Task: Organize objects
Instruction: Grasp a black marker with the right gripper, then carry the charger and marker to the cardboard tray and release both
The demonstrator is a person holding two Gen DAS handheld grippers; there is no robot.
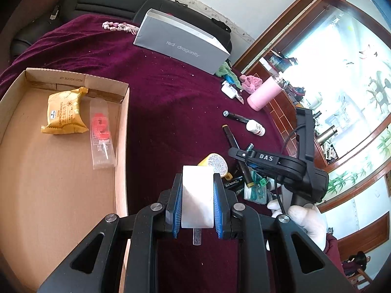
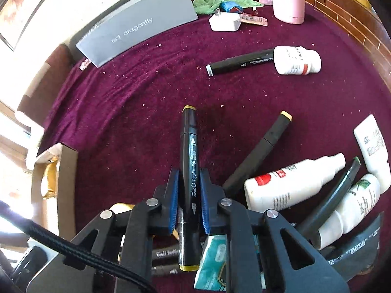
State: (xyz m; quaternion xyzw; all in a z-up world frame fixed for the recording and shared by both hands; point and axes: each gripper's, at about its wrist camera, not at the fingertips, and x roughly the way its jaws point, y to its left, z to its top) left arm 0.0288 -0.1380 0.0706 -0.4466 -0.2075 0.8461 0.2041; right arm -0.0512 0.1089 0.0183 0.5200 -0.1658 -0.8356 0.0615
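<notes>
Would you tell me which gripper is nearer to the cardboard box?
Left. The left gripper, shut on a white packet, is just beside the cardboard box. The right gripper, shut on a marker, is farther off over the clutter.

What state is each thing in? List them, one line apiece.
left gripper: shut on a white packet.
right gripper: shut on a black marker.
cardboard box: open, holding a yellow cracker pack and a clear sleeve.
pink cup: lying on its side.
white spray bottle: lying down, cap on.
grey shoebox: lid closed.
</notes>
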